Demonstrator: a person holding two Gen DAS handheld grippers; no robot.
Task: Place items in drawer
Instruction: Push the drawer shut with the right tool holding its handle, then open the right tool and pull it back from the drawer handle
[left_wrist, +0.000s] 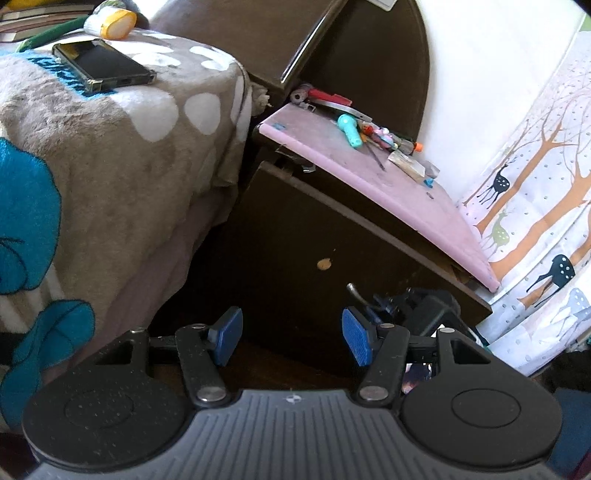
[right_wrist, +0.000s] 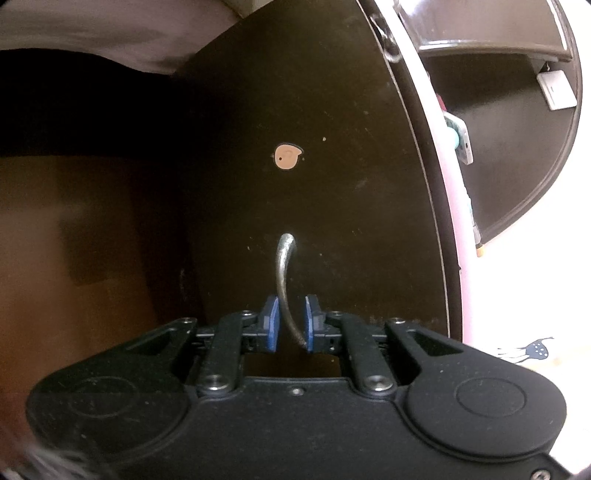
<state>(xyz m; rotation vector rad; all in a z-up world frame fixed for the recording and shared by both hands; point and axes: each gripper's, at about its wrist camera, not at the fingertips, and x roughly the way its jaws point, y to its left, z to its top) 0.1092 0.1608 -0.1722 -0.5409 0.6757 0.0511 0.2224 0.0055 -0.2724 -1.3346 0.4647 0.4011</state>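
Note:
A dark brown drawer front fills the right wrist view, with a curved metal handle and a tan chipped spot. My right gripper has its blue pads on either side of the handle's lower part, nearly closed on it; a small gap shows on each side. My left gripper is open and empty, held back from the same drawer front. The right gripper and the handle show past its right pad. Small items lie on the pink top: a teal tool, red tools and pens.
A bed with a grey and blue blanket stands left of the cabinet, with a phone and a yellow-capped bottle on it. A deer-print curtain hangs on the right. A dark open shelf rises above the pink top.

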